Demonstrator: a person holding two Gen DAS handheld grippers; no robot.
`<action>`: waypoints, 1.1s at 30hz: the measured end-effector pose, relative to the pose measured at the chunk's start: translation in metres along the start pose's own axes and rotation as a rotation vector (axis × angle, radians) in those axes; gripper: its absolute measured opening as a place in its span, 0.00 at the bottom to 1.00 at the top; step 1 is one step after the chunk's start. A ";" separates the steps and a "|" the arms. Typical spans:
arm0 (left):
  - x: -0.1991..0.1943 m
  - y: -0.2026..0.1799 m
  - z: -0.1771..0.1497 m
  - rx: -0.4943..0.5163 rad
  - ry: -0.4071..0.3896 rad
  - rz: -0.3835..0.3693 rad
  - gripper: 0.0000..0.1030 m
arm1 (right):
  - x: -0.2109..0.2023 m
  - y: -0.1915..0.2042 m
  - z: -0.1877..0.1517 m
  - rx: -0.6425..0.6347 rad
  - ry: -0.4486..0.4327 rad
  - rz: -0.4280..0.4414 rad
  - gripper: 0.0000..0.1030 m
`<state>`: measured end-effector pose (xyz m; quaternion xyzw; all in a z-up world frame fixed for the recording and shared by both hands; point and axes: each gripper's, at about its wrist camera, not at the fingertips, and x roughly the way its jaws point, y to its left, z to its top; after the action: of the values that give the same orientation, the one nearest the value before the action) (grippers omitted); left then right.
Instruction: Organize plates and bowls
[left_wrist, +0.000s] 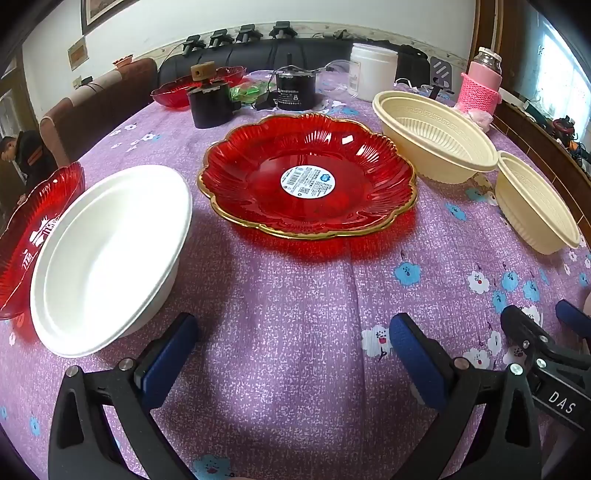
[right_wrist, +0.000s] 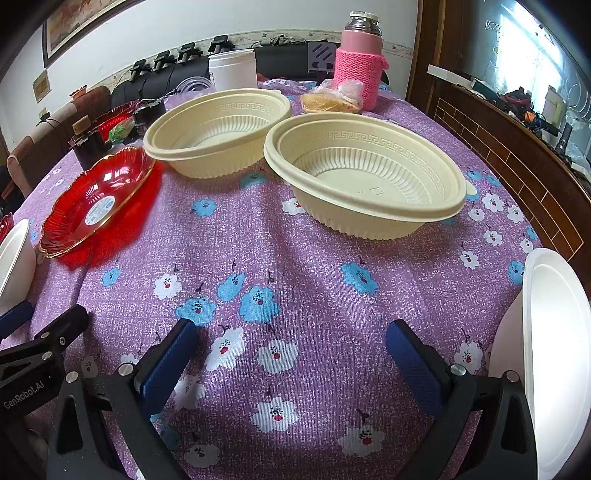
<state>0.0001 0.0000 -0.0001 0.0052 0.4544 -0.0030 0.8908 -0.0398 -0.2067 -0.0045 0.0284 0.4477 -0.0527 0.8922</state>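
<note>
A purple flowered tablecloth (left_wrist: 295, 295) covers the table. The red plate (left_wrist: 308, 175) sits mid-table, a white bowl (left_wrist: 110, 254) to its left, two cream bowls (right_wrist: 364, 173) (right_wrist: 218, 133) to its right. Jars, a pink flask (right_wrist: 358, 59) and clutter crowd the far edge. Another red plate (left_wrist: 33, 229) far left and a white bowl (right_wrist: 557, 350) far right are cut off. The left gripper (left_wrist: 293, 328) and right gripper (right_wrist: 291, 332) hover with jaws spread, pinching nothing.

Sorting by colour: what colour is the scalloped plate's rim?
Gold, edging the red scalloped plate; clearest in the left wrist view.

Left gripper (left_wrist: 293, 345) jaws wide, empty, right gripper (right_wrist: 291, 349) likewise, angled downward
</note>
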 end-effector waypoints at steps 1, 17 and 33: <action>0.000 0.000 0.000 -0.002 -0.001 -0.003 1.00 | 0.000 0.000 0.000 0.000 0.003 -0.001 0.99; -0.002 0.002 -0.001 -0.019 -0.003 0.014 1.00 | 0.000 0.000 0.000 0.000 0.003 0.000 0.99; -0.001 0.001 -0.001 -0.026 -0.003 0.020 1.00 | 0.000 0.001 0.000 0.000 0.003 0.000 0.99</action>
<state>-0.0017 0.0007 0.0003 -0.0018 0.4531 0.0117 0.8914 -0.0397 -0.2060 -0.0043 0.0286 0.4492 -0.0527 0.8914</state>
